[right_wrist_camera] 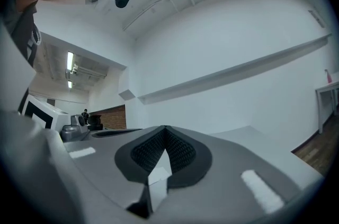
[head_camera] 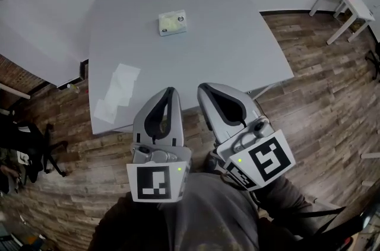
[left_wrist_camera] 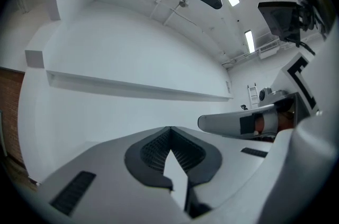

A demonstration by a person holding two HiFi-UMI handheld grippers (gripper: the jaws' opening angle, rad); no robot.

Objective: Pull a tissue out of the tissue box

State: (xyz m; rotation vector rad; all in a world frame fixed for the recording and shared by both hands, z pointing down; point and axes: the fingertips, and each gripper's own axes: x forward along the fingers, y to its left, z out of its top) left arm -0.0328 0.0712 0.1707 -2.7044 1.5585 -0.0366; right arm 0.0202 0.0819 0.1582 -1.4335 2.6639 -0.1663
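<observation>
At the far left a dark chair [head_camera: 32, 146] stood on the wood floor [head_camera: 323, 107]. Beside it was the grey table [head_camera: 231, 51], with a few loose tissues [head_camera: 119, 91] lying flat near its left front corner. The left gripper [head_camera: 171, 89] was held close to the person's body, its tip over the table's near edge. Its jaws were clenched together at the tips with nothing between them, and its own view showed only a white wall beyond.

The tissue box [head_camera: 172, 22] sat farther back, toward the middle of the table, well apart from both grippers and from the loose tissues. A pale tissue showed at its top opening.

The right gripper [head_camera: 203, 87] was just beside the left one, its tip also at the near table edge. Its jaws were likewise pressed together and empty in its own view. At the far right, against the wall, stood a small white side table [head_camera: 350, 2] with a small pink item on it, too small to identify.
</observation>
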